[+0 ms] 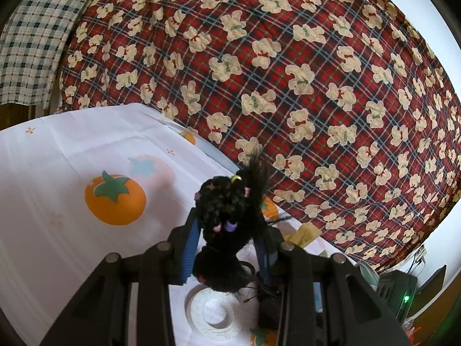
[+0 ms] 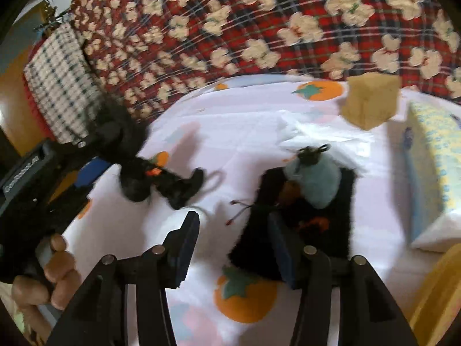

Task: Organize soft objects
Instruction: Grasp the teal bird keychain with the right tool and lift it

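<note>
Above the counter's near-left edge, the left tool (image 1: 227, 245) grips a black-haired doll (image 1: 227, 216) between narrowly set jaws. Over the tomato-print cloth (image 2: 247, 115), the right tool (image 2: 233, 248) stands half open and empty, its right finger touching a black furry pouch (image 2: 302, 219) under a pale-blue plush ball (image 2: 317, 181). Both look light, limp, best pinched mid-body.

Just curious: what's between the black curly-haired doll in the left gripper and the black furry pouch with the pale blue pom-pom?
In the right wrist view, only bare fruit-print tablecloth separates doll from pouch.
</note>
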Demonstrator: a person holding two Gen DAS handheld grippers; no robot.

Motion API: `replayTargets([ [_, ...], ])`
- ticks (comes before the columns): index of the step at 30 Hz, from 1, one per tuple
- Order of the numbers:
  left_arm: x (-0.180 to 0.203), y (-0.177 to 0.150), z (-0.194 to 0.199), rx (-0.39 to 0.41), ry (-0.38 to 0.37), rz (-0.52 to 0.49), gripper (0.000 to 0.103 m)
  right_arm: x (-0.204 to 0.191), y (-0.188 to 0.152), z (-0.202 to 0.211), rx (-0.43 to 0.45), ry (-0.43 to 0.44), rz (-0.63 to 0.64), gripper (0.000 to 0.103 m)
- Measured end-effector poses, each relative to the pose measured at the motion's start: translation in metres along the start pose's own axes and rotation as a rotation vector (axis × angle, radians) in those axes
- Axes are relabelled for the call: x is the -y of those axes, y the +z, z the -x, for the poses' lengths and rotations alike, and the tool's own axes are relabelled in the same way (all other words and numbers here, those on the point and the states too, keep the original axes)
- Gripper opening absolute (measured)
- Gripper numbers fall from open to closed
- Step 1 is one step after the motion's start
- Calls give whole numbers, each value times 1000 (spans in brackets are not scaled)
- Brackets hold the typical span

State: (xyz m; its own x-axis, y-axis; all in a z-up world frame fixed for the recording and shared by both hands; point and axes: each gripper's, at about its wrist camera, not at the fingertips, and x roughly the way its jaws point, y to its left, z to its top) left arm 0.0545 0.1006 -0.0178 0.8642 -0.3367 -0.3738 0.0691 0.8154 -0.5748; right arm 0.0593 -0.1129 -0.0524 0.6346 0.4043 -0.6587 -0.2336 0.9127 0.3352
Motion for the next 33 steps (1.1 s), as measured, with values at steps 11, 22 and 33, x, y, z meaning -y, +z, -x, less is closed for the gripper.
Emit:
replayTargets([
  [11,0,0,0,2,-3,1,34,11,4,32,207,-207,-97,69],
  [22,0,0,0,5,8,-11,34,27,21,-5,90,-228,-146,25],
  [33,9,-3,0,23,13,-67,34,-6,10,65,417,-136,-45,25],
])
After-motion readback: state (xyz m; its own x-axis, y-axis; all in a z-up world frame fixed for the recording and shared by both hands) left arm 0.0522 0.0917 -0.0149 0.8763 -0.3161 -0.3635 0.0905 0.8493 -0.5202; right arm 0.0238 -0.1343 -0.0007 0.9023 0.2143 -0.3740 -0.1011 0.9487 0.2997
